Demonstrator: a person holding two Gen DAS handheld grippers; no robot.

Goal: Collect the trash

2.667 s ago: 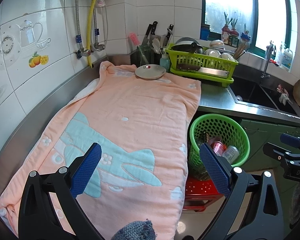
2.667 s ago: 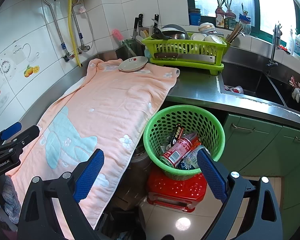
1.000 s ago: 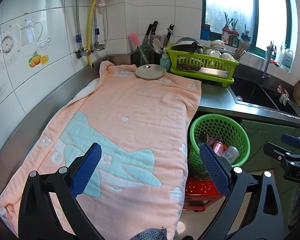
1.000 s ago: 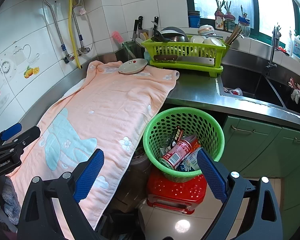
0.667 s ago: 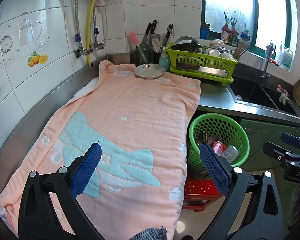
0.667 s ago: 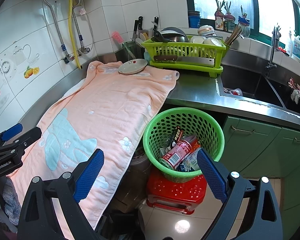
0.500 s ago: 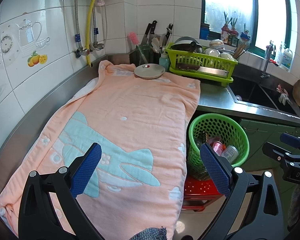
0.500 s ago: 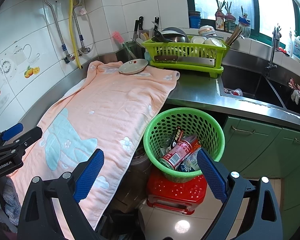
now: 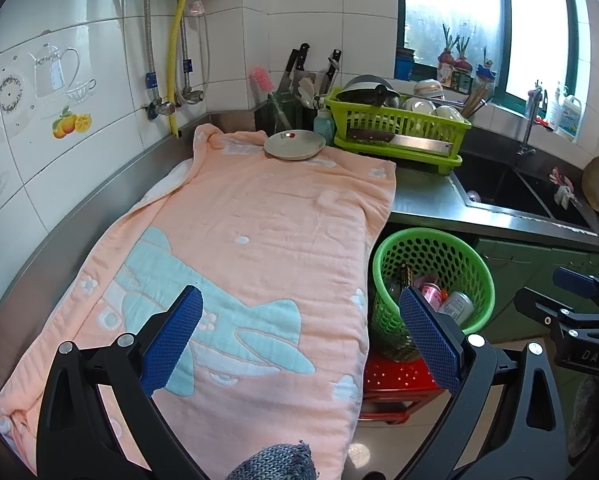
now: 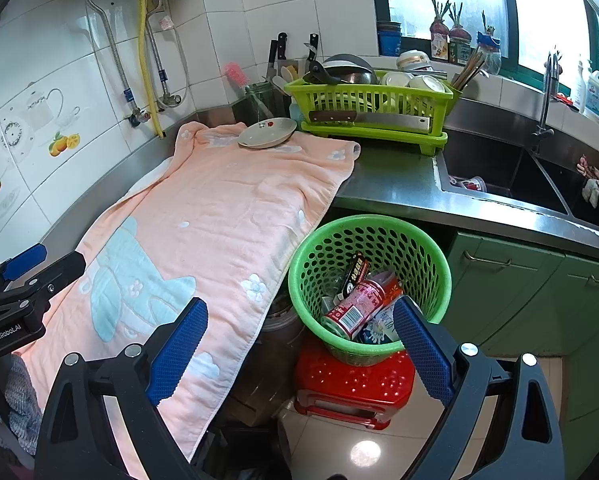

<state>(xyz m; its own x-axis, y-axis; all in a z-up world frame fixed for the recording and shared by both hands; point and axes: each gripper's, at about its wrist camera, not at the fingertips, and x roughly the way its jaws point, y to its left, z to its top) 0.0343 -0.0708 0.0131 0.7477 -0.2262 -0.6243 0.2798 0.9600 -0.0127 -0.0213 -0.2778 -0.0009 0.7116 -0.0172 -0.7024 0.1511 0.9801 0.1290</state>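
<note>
Tongs: left tongs [image 9: 299, 336] and right tongs [image 10: 295, 340] gape wide, empty.
Trash: cans [image 10: 355, 308] inside green basket [image 10: 435, 256] on red stool [image 10: 351, 384], clearest from right view.
Table: peach towel [image 9: 251, 248], plate [image 9: 294, 145].

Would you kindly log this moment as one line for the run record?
left gripper: open, empty, over towel | right gripper: open, empty | basket: holds cans, on red stool | towel: only a plate
</note>
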